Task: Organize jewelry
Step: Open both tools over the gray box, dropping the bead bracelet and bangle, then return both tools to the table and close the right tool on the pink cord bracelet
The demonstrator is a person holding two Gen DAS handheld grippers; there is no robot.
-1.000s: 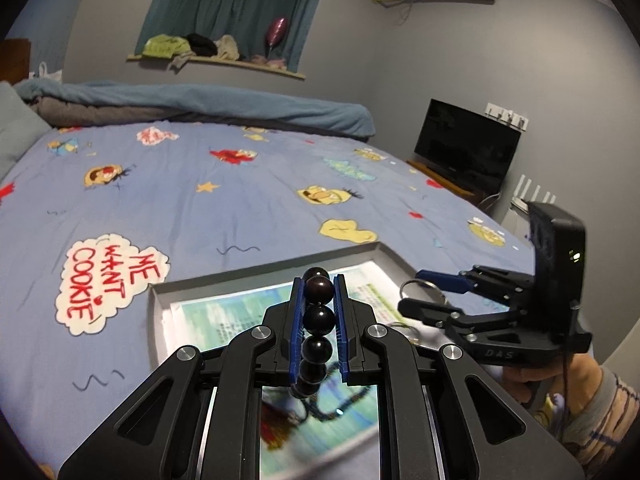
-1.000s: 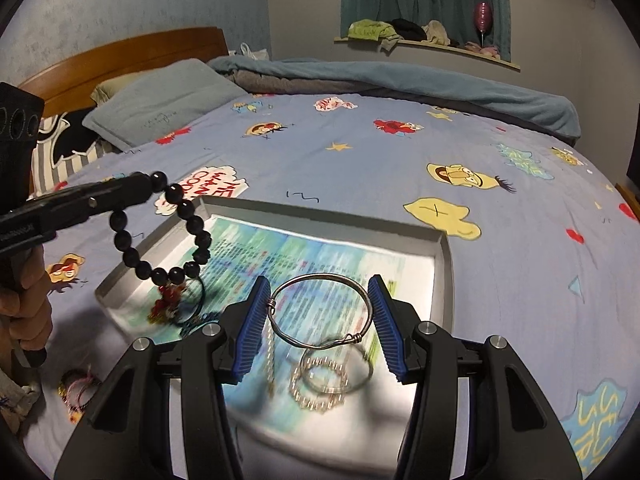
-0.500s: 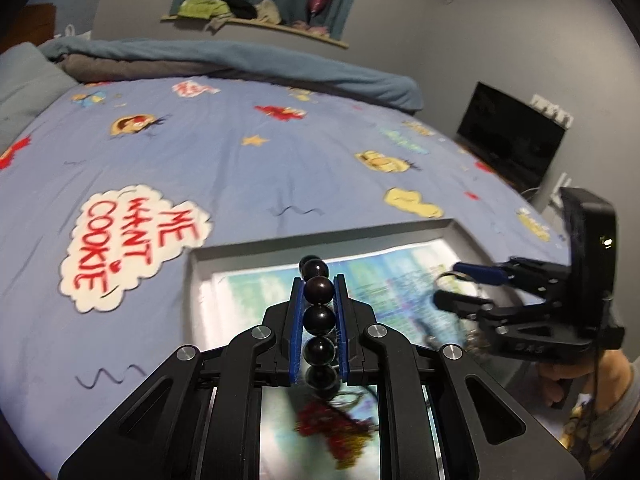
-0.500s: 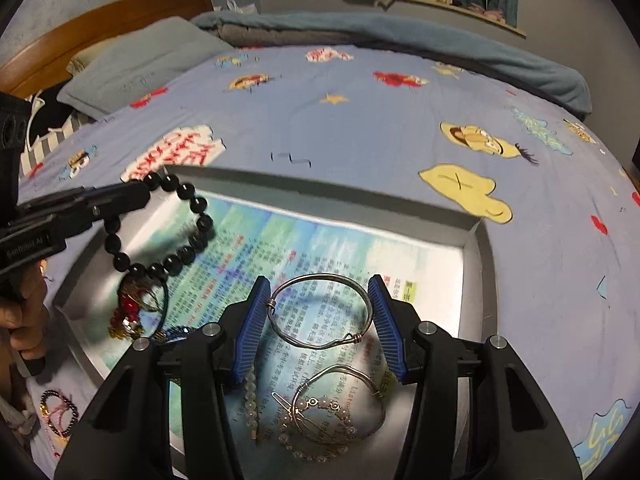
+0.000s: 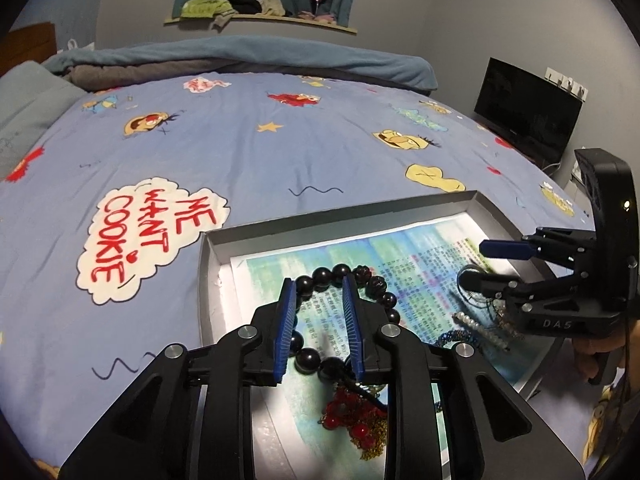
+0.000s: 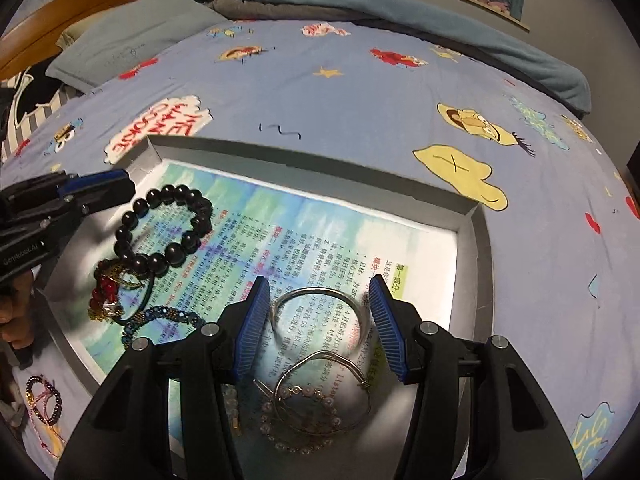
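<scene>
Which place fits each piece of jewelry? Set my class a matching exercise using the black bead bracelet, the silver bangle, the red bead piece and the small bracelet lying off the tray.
Things
1. black bead bracelet
2. silver bangle
3. red bead piece
4. small dark bracelet

Places
A. on the bedsheet, outside the tray
B. between the fingers of the right gripper
C. in the tray, below the open left gripper
D. in the tray, between the black beads and the blue beaded bracelet

Pairs: 1-C, 2-B, 3-D, 4-A
</scene>
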